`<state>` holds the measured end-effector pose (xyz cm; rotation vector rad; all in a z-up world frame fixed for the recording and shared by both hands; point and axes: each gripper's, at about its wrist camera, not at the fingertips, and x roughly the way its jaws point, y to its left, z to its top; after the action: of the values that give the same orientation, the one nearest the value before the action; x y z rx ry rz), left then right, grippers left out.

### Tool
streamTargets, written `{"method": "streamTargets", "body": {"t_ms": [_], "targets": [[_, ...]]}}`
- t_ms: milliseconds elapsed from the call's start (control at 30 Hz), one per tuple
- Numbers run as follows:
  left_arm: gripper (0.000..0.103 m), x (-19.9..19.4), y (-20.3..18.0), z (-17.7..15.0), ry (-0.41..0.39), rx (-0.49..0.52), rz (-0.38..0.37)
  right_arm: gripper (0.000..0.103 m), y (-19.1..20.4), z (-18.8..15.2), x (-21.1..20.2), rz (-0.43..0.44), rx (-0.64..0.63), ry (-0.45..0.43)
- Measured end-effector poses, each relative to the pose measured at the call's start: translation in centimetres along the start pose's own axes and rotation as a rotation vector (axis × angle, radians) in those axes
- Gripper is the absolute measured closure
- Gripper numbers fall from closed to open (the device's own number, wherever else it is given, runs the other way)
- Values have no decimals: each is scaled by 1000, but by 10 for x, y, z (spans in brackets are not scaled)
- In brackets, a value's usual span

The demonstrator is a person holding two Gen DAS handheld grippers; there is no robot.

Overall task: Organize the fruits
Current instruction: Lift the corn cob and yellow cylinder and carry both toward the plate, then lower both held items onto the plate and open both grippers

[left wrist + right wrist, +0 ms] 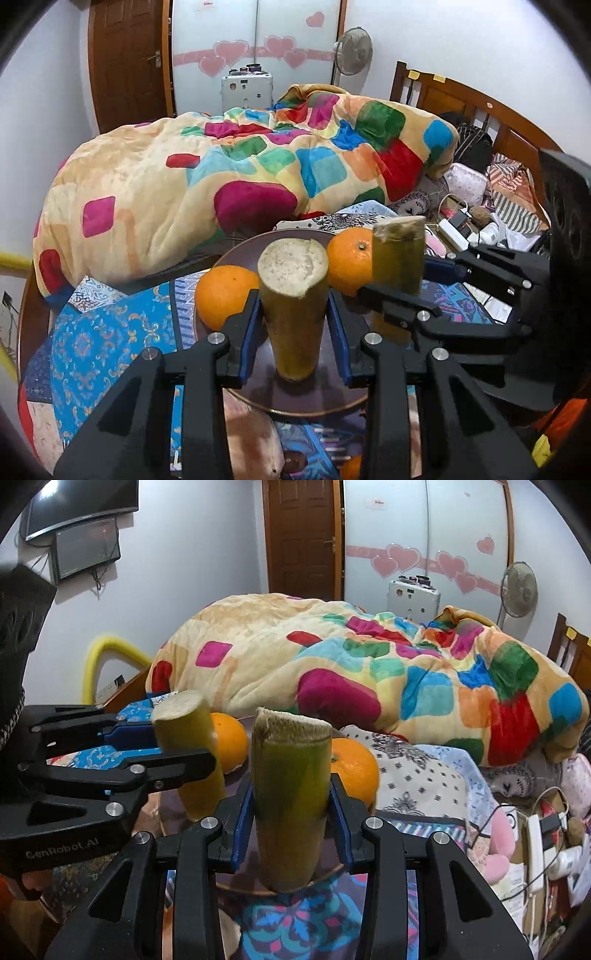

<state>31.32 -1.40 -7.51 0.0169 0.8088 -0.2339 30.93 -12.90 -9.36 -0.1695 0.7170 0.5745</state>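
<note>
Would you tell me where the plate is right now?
The brown plate sits on the patterned bedspread before the quilt, holding two oranges and under both sugarcane pieces.

Even indoor light, perhaps slightly soft

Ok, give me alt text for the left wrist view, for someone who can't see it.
The left hand-held gripper clamps an upright sugarcane piece over a dark round plate holding two oranges. To its right, the right hand-held gripper grips a second sugarcane piece; a colourful patchwork blanket lies behind.
</note>
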Motion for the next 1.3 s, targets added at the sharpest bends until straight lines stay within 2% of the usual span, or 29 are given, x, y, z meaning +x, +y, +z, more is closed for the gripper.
{"method": "streamTargets", "body": {"t_ms": [133,367,733,933,1100,1167,1300], "targets": [[68,9,6,1,8,-15,16,68,-7,-1,7,27,36,-7],[68,24,17,-7,42,-28,19,68,1,-1,15,32,12,-1],[68,10,20,-12,27,-33,39,66,6,-1,19,15,1,20],[68,-7,23,-19,7,-50,59,61,7,-5,9,21,13,16],[68,-33,19,-29,-15,-36,82,61,12,-9,-10,22,25,1],[64,-47,17,-35,-33,-33,91,61,17,-11,-22,12,21,-14],[62,-70,13,-47,-50,-34,96,53,26,-16,-43,3,25,-35]]}}
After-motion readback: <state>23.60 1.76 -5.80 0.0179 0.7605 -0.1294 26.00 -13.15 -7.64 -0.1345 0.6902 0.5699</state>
